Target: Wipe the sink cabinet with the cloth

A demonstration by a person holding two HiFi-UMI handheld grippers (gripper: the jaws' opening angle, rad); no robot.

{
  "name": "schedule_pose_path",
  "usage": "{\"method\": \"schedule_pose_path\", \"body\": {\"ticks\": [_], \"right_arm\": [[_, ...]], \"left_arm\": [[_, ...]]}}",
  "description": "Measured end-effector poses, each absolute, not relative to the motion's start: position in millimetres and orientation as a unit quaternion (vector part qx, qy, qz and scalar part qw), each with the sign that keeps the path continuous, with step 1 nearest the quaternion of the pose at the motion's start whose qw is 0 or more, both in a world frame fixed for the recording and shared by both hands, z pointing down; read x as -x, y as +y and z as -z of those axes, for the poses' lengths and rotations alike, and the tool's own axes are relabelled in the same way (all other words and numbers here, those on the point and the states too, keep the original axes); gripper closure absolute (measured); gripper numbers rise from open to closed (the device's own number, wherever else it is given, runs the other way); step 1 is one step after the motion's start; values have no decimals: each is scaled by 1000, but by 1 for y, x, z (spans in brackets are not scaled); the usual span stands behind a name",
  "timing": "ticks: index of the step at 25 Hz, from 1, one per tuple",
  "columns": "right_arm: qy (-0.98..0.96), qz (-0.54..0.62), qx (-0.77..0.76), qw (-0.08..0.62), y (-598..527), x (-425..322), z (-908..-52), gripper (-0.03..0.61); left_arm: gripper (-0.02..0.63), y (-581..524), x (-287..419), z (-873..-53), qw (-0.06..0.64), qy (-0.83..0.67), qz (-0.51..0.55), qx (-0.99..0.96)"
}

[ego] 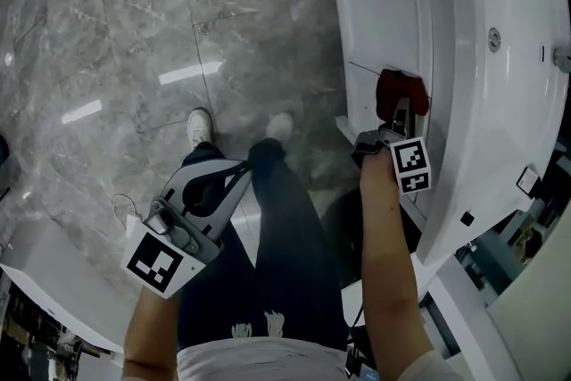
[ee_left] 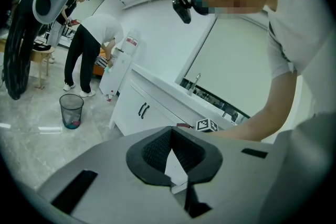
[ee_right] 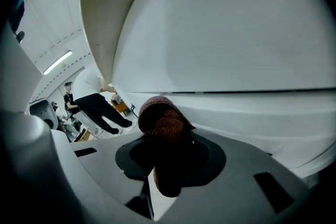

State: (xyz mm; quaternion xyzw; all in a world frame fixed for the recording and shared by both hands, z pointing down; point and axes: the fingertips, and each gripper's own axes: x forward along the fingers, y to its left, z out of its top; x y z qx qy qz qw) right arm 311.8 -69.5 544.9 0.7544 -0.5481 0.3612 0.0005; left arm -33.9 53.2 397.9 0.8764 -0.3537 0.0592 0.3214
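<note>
The white sink cabinet [ego: 393, 22] takes up the right side, with grey tiled floor [ego: 134, 31] beside it. The right gripper [ego: 401, 119] is up at the cabinet front, just under the counter [ego: 464, 103] edge. Its jaws are clamped on the dark red cloth [ego: 401, 92], which looks pressed against the door. The left gripper [ego: 234, 170] hangs over the person's leg [ego: 285, 219], well apart from the cabinet, with its jaws closed together and nothing in them.

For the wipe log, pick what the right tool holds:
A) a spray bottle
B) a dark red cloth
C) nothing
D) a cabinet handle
B: the right gripper view shows the right tool shut on a dark red cloth.
</note>
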Motion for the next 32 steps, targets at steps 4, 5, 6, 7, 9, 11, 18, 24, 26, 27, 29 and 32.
{"method": "schedule_pose_path", "body": {"ticks": [4,5,6,7,9,11,18,24,26,27,29,32], "right_arm": [[-540,-379,-751,-2,-72,-313,-572,486],[-538,-383,-751,-2,-73,-314,-578,486],[-536,-387,-750,-1,-73,-314,-585,486],[-535,-390,-749,1,-73,-315,-591,486],[-534,-397,-747,9,-73,-316,-606,486],[-533,-403,-744,22,-73,-317,-622,486],[-534,-405,-741,47,-78,-317,-671,486],[-535,-415,-734,55,-77,-320,-705,486],[-529,-420,-735,48,-76,-322,-712,486],[-526,-422,-737,44,-76,-322,-715,486],[-522,-422,-741,34,-75,-321,-717,486],[-527,-422,-737,30,-72,-318,-718,486]], "left_arm": [[604,65,27,-418,330,-351,-63,-874],[604,68,25,-421,332,-350,-63,-873],[604,72,23,-424,335,-349,-64,-873],[604,74,22,-427,336,-350,-64,-872],[604,78,22,-433,339,-357,-69,-868],[604,79,23,-440,346,-368,-72,-860],[604,72,22,-451,349,-394,-75,-847],[604,79,9,-457,362,-398,-79,-839],[604,82,7,-458,359,-393,-86,-842],[604,83,7,-459,358,-389,-91,-844],[604,87,9,-461,360,-384,-98,-845],[604,88,11,-463,365,-386,-98,-842]]}}
